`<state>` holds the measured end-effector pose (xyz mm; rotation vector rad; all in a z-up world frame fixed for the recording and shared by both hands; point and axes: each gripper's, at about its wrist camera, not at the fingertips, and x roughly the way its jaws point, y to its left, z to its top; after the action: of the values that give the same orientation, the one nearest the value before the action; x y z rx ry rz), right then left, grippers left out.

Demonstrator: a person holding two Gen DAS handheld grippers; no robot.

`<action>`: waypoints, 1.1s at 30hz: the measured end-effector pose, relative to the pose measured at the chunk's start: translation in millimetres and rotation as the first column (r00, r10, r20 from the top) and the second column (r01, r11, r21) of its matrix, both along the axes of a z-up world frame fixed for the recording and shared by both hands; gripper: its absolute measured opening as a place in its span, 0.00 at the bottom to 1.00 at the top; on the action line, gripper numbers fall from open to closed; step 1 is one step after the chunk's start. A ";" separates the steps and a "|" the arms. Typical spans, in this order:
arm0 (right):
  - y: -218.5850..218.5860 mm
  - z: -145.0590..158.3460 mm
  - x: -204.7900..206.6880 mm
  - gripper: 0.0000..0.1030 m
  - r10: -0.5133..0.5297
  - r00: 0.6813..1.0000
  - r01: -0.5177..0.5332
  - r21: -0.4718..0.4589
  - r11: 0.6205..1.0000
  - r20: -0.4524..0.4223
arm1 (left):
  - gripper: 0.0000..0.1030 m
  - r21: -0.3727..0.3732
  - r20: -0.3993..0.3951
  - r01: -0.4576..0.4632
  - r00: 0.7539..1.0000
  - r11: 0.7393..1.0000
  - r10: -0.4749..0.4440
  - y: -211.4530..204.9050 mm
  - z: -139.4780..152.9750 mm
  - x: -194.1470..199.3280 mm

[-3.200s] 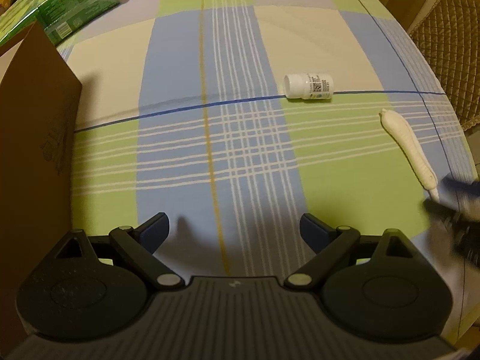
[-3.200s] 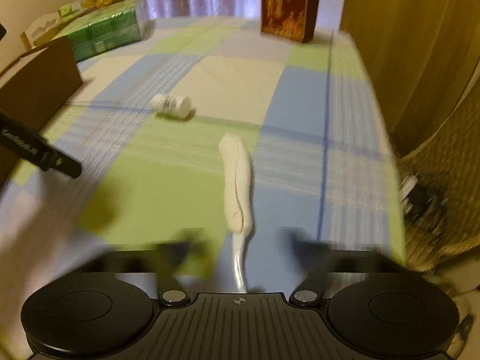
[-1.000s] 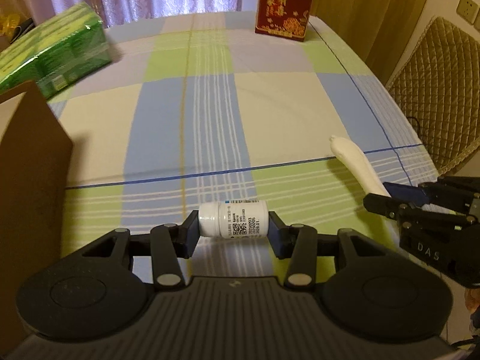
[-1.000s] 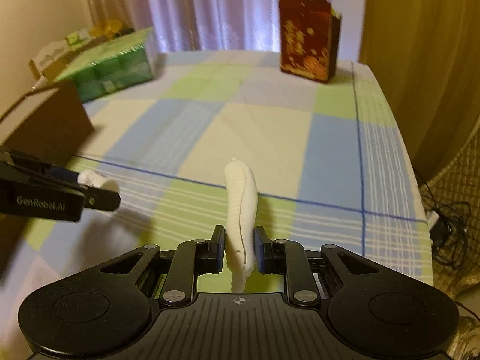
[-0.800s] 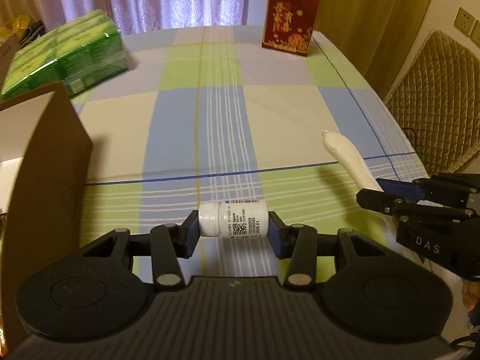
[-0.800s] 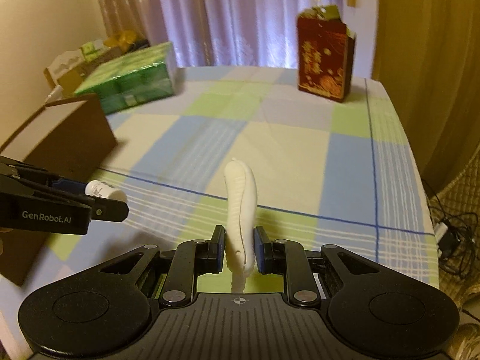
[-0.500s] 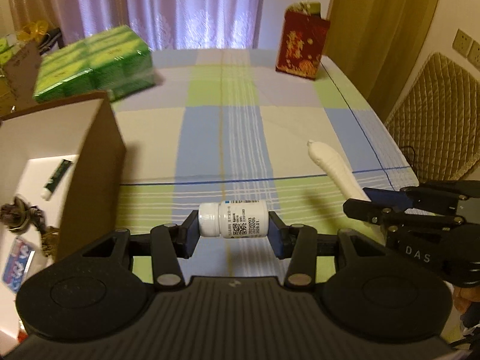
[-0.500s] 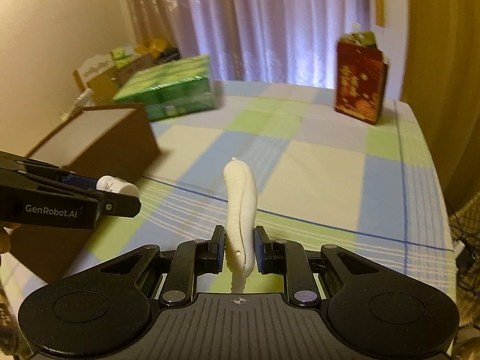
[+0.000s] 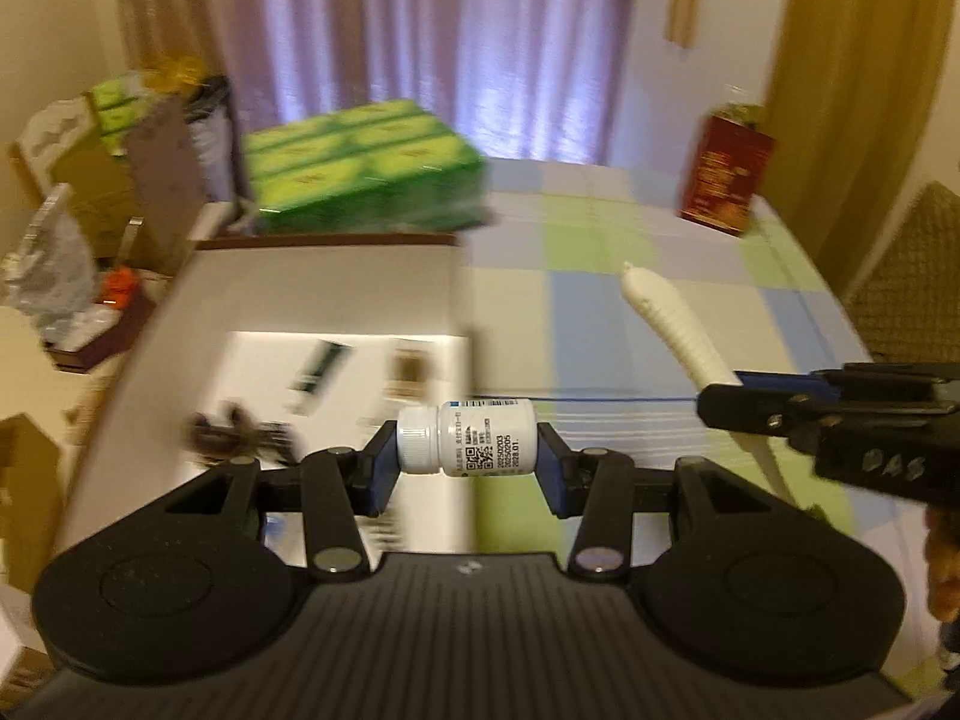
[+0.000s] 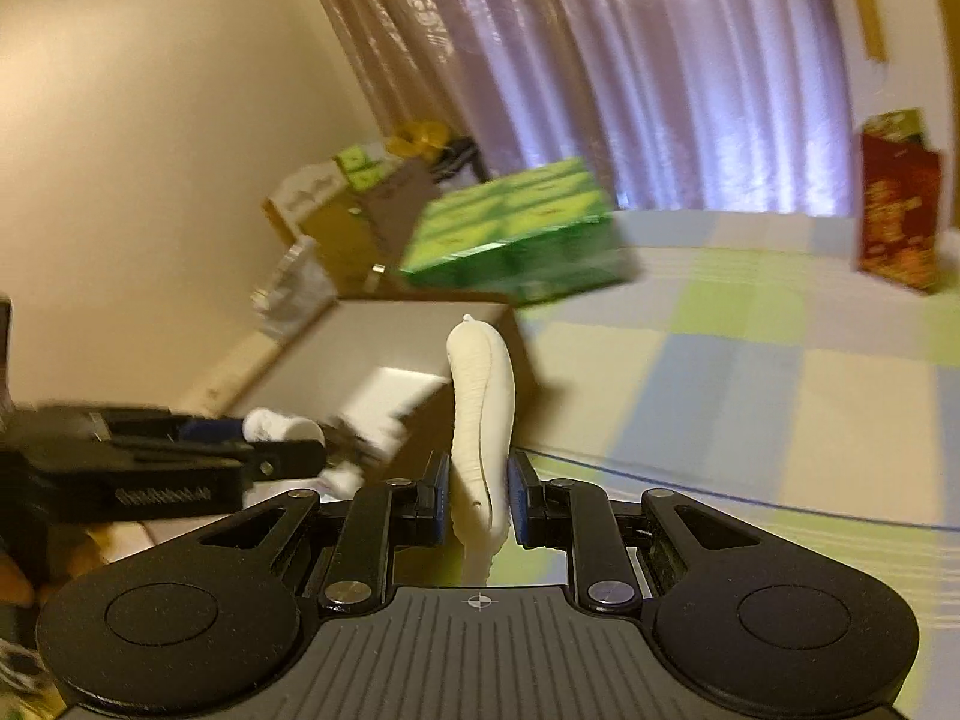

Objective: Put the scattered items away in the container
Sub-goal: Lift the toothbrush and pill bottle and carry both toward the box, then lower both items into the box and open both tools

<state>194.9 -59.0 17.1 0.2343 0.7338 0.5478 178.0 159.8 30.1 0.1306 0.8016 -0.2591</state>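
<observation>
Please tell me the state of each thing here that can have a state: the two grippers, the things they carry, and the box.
Left gripper: shut on the white bottle.
White bottle: capped, held sideways in the air.
Right gripper: shut on the white ribbed piece.
White ribbed piece: held near its lower end, pointing away.
Cardboard box: open, with items inside.

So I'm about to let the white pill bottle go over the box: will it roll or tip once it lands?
The pill bottle is held sideways, cap to base, in the left gripper, so it will probably land on its round side and roll. Its small size suggests it is light. The box walls should stop it.
</observation>
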 end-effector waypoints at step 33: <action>218.1 -92.0 156.6 0.23 -0.222 0.957 0.154 -0.318 0.935 -0.188 | 0.40 0.175 -0.197 0.336 0.933 0.925 -0.302 98.7 -89.0 211.2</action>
<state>351.5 159.1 -75.0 0.0802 0.9891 0.2215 389.2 258.5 -58.9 0.4434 0.9729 -0.5018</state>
